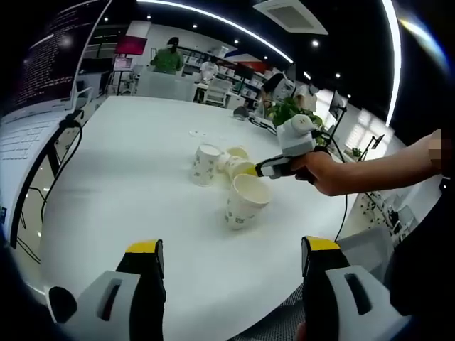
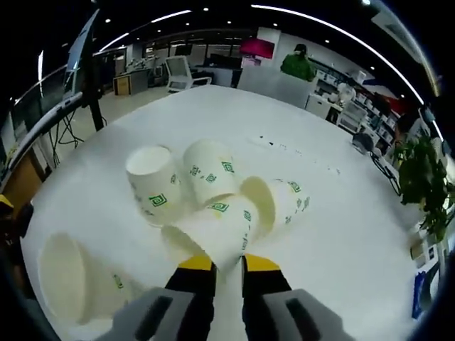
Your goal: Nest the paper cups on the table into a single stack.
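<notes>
Spanning both views, white counter (image 1: 128, 213) carries cluster of paper cups near middle. Green plant (image 2: 426, 185) stands at far edge. Right gripper (image 2: 227, 266), seen from left gripper view beside cups (image 1: 264, 169), has jaws nearly shut, pinching rim of tipped cup (image 2: 213, 231). Three more cups close behind: one upside down (image 2: 151, 181), one beside it (image 2: 210, 174), one on its side (image 2: 274, 202). Another cup (image 2: 71, 284) lies apart, nearer. Left gripper (image 1: 233, 256) hangs wide open, holding nothing, over bare counter short of cups.
</notes>
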`<state>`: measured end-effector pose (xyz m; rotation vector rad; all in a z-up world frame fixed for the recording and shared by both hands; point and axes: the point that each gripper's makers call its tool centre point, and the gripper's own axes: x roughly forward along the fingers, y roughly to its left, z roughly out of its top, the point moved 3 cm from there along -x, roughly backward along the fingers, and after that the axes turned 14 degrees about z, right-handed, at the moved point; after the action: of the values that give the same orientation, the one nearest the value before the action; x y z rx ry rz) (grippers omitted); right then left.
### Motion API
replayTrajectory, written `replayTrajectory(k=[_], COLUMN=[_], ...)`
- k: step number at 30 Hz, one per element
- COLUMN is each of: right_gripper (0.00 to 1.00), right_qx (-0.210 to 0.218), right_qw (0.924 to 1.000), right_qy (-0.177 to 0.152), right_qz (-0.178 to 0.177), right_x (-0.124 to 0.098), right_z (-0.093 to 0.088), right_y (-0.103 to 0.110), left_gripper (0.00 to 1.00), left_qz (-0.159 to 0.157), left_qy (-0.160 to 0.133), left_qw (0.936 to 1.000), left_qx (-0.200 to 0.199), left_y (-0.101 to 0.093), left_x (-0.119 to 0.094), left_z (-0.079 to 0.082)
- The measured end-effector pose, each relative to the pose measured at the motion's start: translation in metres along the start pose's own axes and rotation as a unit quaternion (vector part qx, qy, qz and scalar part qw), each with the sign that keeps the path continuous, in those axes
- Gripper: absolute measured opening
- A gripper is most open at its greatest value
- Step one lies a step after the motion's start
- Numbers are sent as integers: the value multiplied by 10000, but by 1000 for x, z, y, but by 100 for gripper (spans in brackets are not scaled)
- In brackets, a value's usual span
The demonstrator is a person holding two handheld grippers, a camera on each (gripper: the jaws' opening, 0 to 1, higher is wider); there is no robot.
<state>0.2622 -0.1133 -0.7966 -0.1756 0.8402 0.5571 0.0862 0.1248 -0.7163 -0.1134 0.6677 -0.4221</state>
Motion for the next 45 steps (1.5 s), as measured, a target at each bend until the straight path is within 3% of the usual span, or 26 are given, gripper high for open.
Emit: replayTrajectory(k=[4,18,22,35,37,42,45], right_gripper=[0,0,0,0,0,0,0], right_qx=[89,79,-19,-196,-195,-182,-133], right_qw=[9999,9997,9990,9969,9964,9951,9938], right_qy=[-59,-98,115,510,583,717,824], right_qz=[82,229,438,567,588,660,733], right_x=[-6,-28,-41,-82,-74,-73,-81], right_z=[-2,-9,-20,-43,-45,-49,-51], right_y=[0,-7,-2,-3,-13,-13,-2], left_gripper=[78,78,78,78,78,78,78], left_qz=[-9,-56,-62,-148,-175,-200,-201], left_qy=[-21,-72,-98,-187,-199,-225,-227], left_qw=[10000,10000,9999,9997,9996,9995,9995], left_qx=[22,36,33,44,52,62,77], left_y=[-2,-13,-14,-22,-25,-26,-26], left_x=[0,0,1,7,8,9,8], left_z=[2,4,6,12,13,14,15])
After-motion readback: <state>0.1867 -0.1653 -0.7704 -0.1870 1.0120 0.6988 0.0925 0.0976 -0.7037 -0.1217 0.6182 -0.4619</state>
